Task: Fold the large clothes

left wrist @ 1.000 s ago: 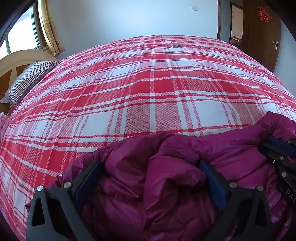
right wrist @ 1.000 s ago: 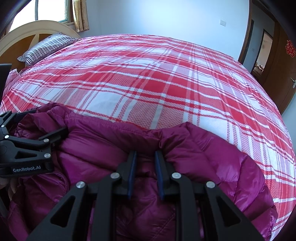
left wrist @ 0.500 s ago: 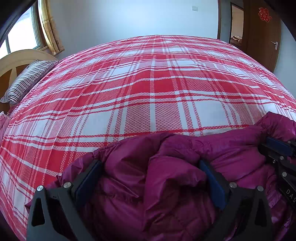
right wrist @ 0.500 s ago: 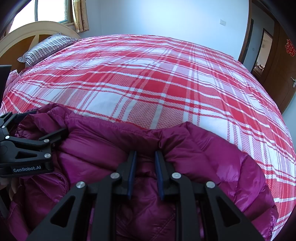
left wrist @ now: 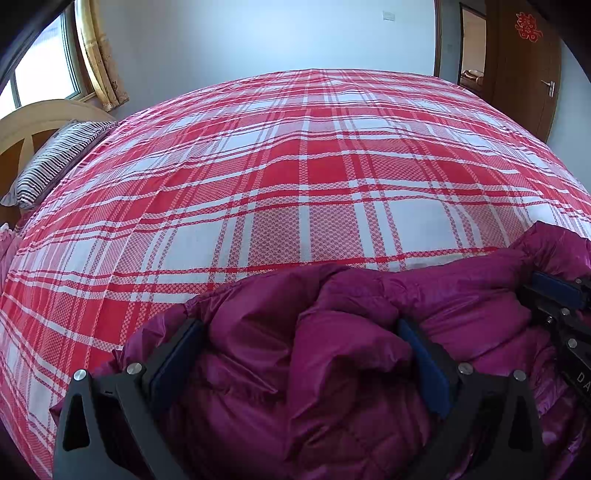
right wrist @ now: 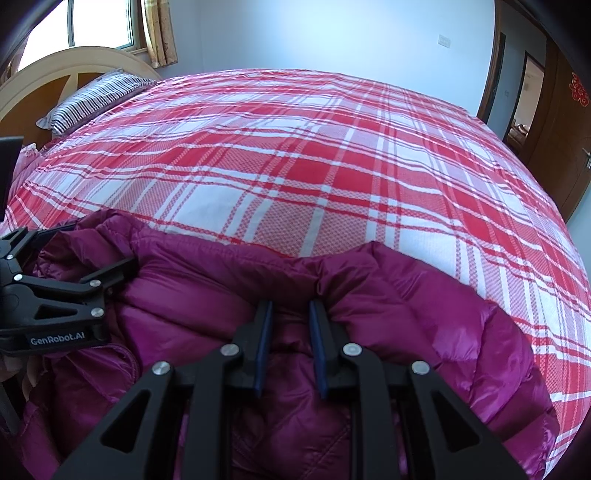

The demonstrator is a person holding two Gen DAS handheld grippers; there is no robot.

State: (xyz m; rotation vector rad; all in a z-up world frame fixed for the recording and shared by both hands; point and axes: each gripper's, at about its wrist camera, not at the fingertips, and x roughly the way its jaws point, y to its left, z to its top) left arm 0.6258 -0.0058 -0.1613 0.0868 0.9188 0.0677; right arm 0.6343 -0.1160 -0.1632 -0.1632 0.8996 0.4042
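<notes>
Pinching a raised fold of the magenta down jacket [right wrist: 207, 284], the right gripper [right wrist: 290, 314] has its two blue-padded fingers [right wrist: 263, 347] drawn close together, with a narrow ridge of the shiny quilted fabric caught between them. That pinch sits at the jacket's far edge, where the cloth bunches up just beyond the fingertips. Off to its left, the left gripper [left wrist: 301, 332] stands with its fingers spread wide, one blue pad [left wrist: 177, 354] on each side of a thick, puffed mound of the same jacket; the fabric fills the gap between them, and the right-hand pad touches a fold, but whether the two are pressing in on the mound cannot be told. In the right wrist view this left gripper [right wrist: 92, 251] shows from the side as a black frame lying on the jacket's left part.

The jacket lies crumpled along the near edge of the bed, on a red and white plaid bedspread [left wrist: 295, 177] that stretches smooth beyond it. A striped pillow [right wrist: 92, 96] rests at the far left against a curved wooden headboard [right wrist: 48, 74]. Behind that are a window [right wrist: 99, 22] with a yellow curtain [left wrist: 101, 55], a pale wall, and at the right a brown wooden door [left wrist: 524, 66] bearing a red ornament [left wrist: 528, 27].
</notes>
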